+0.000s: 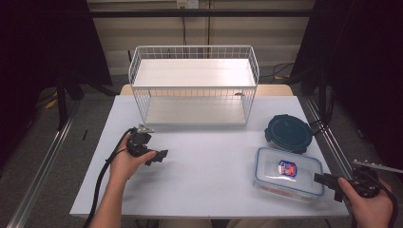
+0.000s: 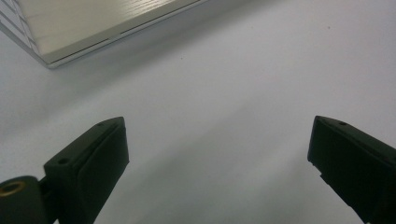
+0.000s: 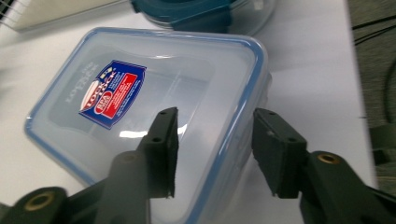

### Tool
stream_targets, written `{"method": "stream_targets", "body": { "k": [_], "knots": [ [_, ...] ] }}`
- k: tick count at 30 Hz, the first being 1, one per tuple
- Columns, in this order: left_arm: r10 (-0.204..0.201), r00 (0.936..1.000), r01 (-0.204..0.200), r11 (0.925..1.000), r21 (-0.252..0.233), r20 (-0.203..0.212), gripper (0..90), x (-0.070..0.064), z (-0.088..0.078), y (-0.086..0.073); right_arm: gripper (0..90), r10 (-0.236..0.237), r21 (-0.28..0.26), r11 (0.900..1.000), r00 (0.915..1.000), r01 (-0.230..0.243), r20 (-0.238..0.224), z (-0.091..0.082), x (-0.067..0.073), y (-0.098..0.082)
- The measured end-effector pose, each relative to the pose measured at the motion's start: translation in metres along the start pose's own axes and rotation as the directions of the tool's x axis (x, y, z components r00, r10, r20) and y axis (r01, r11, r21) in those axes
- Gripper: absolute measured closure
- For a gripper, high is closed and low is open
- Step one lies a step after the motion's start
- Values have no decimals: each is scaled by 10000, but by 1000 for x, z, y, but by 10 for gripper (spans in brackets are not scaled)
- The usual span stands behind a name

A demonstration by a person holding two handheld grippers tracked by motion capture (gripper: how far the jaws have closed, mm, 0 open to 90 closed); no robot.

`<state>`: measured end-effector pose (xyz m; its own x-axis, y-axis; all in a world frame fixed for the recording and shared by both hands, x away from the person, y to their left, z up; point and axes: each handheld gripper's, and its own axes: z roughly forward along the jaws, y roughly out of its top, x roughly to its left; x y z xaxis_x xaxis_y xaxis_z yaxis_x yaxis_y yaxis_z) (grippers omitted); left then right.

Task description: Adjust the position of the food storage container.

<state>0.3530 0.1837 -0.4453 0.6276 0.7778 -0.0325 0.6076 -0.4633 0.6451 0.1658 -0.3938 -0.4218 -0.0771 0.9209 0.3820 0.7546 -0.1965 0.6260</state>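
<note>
Right gripper [image 3: 215,154] astride the box's edge

Its half-open matte jaws straddle the glossy clear rectangular box [image 3: 140,116], blue-rimmed, pads apparently not pressing; left gripper [image 2: 217,163] gapes over smooth white table [image 2: 224,79].

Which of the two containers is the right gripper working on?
The rectangular clear container with the blue-rimmed lid and red-blue label; the right gripper straddles its edge. The round dark-teal container sits behind it, untouched.

The middle of the desk [image 1: 209,156] lies bare from the front edge up to the wire rack [image 1: 195,85], which blocks the back edge. Toward the right edge, the rectangular clear container [image 1: 288,172] and the round teal-lidded container [image 1: 289,133] just behind it stand in the way. Both shelves of the rack are bare.
</note>
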Motion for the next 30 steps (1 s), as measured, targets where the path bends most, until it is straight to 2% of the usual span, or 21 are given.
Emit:
{"method": "stream_targets", "body": {
  "k": [4,6,12,13,17,18,20,24,27,28,30],
  "knots": [
    [-82,10000,82,9999,-105,-43,51,-1,0,-1,542,-334,69,9994,9994,334,-92,9,13,2],
    [58,9999,-58,10000,47,-103,50,-1,-2,-2,543,-418,115,9990,9989,421,-232,14,18,3],
    [-60,9998,60,10000,-3,-214,48,-2,-3,-4,547,-789,208,9966,9956,800,-513,28,33,8],
    [50,9999,-48,9999,117,-151,48,-1,-4,-4,546,-818,233,9963,9951,832,-555,30,36,8],
    [-70,9998,71,10000,29,-206,47,-1,-4,-5,534,-1168,56,9931,9916,1173,-559,32,38,10],
    [-93,9997,93,10000,-11,-220,48,-1,-4,-5,556,-1214,31,9926,9909,1218,-579,31,37,10],
    [-60,9998,60,10000,0,-176,47,0,-3,-5,596,-1414,17,9899,9895,1415,-289,28,34,10],
    [-23,9998,26,9999,118,-182,48,0,-2,-5,733,-1097,-21,9939,9912,1098,-744,19,25,7],
    [-42,9998,43,9999,95,-181,48,0,-2,-4,797,-1337,162,9908,9897,1347,-509,14,25,5],
    [-76,9998,77,9999,68,-177,48,0,-1,-4,828,-1252,148,9919,9902,1264,-625,14,24,5],
    [-105,9998,105,9999,48,-139,48,1,-1,-4,876,-1398,409,9890,9883,1424,-611,15,22,3]
  ]
}}
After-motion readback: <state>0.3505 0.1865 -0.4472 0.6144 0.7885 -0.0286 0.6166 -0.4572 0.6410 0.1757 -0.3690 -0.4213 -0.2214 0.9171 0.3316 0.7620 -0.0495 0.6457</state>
